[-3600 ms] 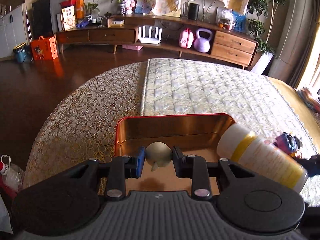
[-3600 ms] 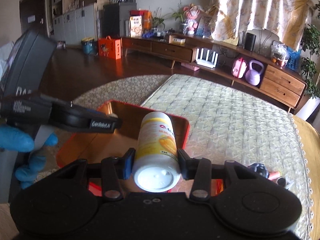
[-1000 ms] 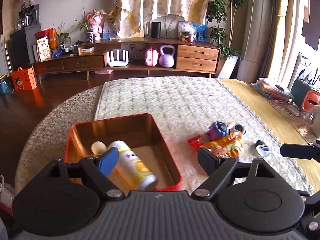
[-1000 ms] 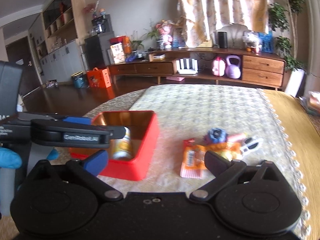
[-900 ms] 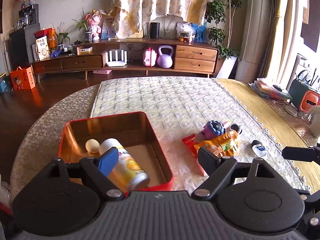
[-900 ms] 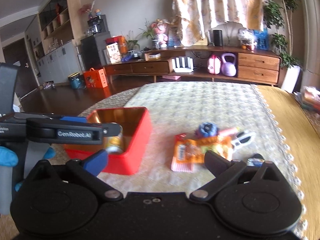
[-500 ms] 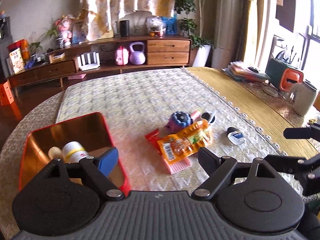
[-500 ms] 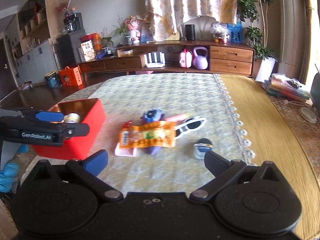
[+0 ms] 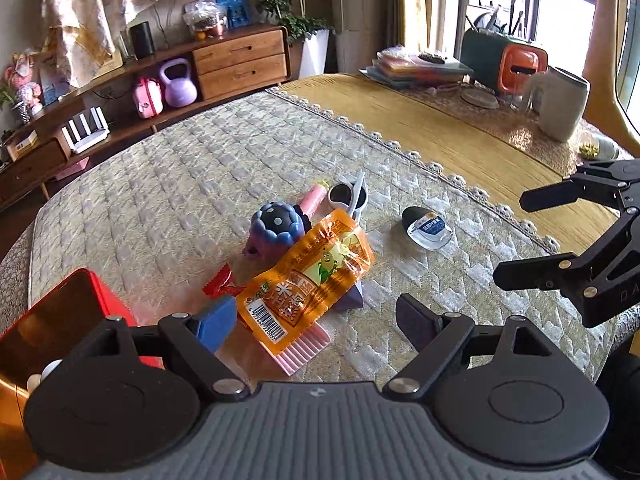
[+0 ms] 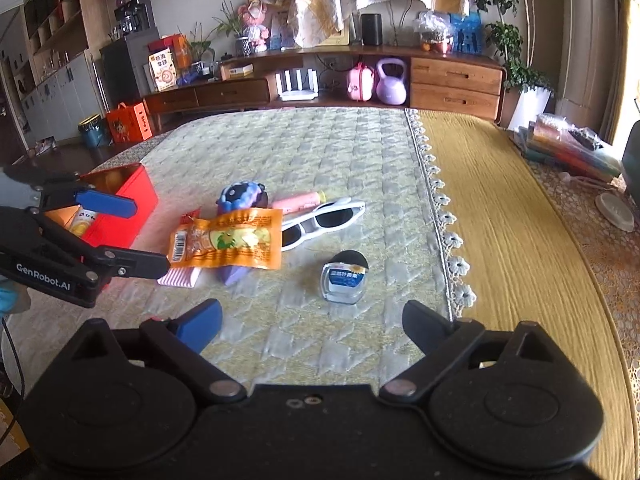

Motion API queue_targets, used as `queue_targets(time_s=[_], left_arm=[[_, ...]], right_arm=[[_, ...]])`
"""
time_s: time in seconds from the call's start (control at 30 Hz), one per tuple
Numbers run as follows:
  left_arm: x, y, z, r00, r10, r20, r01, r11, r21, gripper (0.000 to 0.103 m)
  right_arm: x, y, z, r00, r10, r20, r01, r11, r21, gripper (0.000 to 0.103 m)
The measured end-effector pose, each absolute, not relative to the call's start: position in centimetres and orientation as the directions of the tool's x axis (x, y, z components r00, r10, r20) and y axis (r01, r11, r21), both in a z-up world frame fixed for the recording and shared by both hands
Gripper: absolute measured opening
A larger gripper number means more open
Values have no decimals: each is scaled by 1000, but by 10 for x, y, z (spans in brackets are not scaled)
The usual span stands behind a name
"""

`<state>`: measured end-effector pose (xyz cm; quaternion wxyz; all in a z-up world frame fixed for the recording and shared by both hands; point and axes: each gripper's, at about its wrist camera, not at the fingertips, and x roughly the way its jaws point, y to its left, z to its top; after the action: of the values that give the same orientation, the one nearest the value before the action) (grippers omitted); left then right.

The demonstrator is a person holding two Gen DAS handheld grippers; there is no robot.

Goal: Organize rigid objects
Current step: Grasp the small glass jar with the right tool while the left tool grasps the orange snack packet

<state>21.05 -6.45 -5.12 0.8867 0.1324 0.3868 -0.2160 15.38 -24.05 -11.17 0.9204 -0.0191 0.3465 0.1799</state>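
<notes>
So both hands have just swung away from the red tin over to the pile of leftovers on the desk. A few seconds back the left hand-held gripper was carrying a little pale ball and the right hand-held gripper had the white-and-yellow bottle; now both of those sit inside the tin, so that's two rigid things sorted already. The left one hangs with its jaws wide and nothing in them, right above the orange snack packet, which lies on top of a pink comb and against the blue-purple toy. The right one is wide too and empty, though its jaws have just been closing in a touch, and it's lined up on the small clear case with the blue label, which sits on its own, apart from the heap. The white sunglasses and a pink tube lie just behind the packet. My guess is the case goes next, since it's the easy standalone grab. The packet is soft, so I'd expect it to stay out while the toy, comb and sunglasses get fished from under and around it, which looks fiddly.
</notes>
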Motion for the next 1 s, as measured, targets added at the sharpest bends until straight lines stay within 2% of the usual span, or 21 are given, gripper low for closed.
queue_targets(time_s=[0.3,0.53,1.0], left_arm=[[248,-79,-74,516,-251,-819,559,823,101,87],[264,-85,-90,513,-190,-837,574,801,170,87],[282,-76,-97,485,-263,-834,602,792,101,85]], right_arm=[[187,-245,-120,653,315,-689,-372,925,71,89],[212,-244,-131,631,315,-709,-353,930,99,81],[230,-233,-146,610,318,-726,-348,930,115,74]])
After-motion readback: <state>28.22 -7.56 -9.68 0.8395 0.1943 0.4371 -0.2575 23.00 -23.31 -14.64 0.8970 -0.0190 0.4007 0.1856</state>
